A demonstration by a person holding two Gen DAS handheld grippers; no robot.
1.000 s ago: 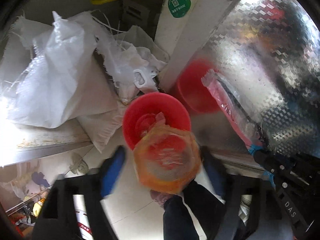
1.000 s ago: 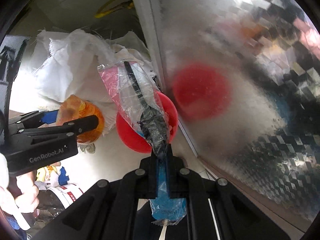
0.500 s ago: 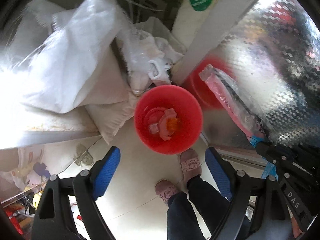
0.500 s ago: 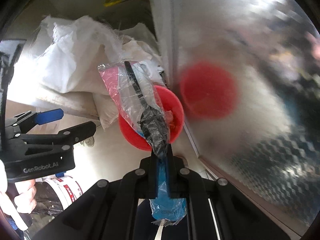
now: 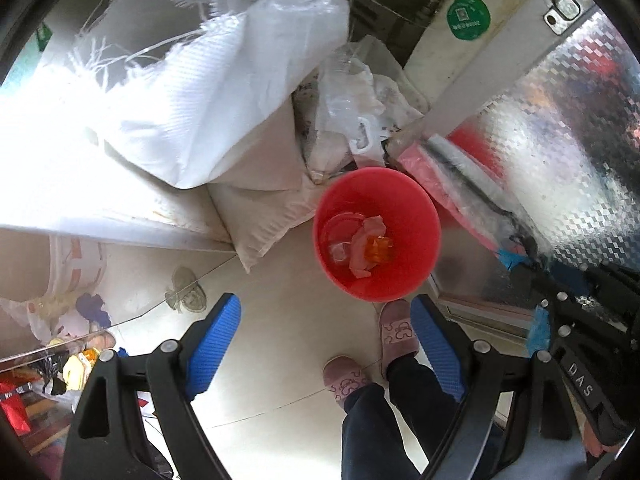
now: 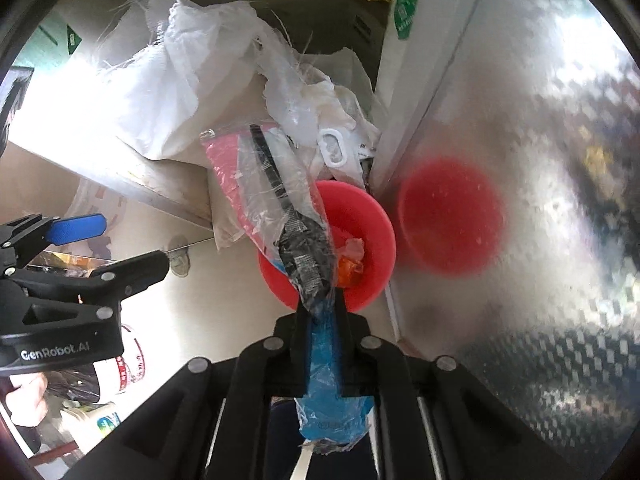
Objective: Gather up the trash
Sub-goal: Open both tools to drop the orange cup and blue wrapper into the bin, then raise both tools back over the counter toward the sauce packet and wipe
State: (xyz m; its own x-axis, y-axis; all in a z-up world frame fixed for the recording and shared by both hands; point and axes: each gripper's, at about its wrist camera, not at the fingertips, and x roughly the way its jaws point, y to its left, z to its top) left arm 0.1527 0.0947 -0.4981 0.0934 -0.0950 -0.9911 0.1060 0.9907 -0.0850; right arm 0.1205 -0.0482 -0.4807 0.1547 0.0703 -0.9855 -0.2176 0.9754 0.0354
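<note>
With the red bucket (image 5: 376,236) on the pale floor as the landmark, white woven sacks (image 5: 224,92) are heaped to its left. The left gripper (image 5: 326,344) hangs above its near rim, blue-padded fingers (image 5: 214,344) wide apart and empty. Crumpled wrappers (image 5: 370,246) lie in the bucket's bottom. Above its right side, the right gripper (image 6: 322,312) is easing its jaws apart, a plastic bag (image 6: 280,196) still between them. A patterned metal panel (image 5: 560,140) stands right of the bucket.

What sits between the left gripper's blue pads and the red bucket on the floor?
In the left wrist view, only pale floor tile and the person's slippers lie between the left gripper and the red bucket.
</note>
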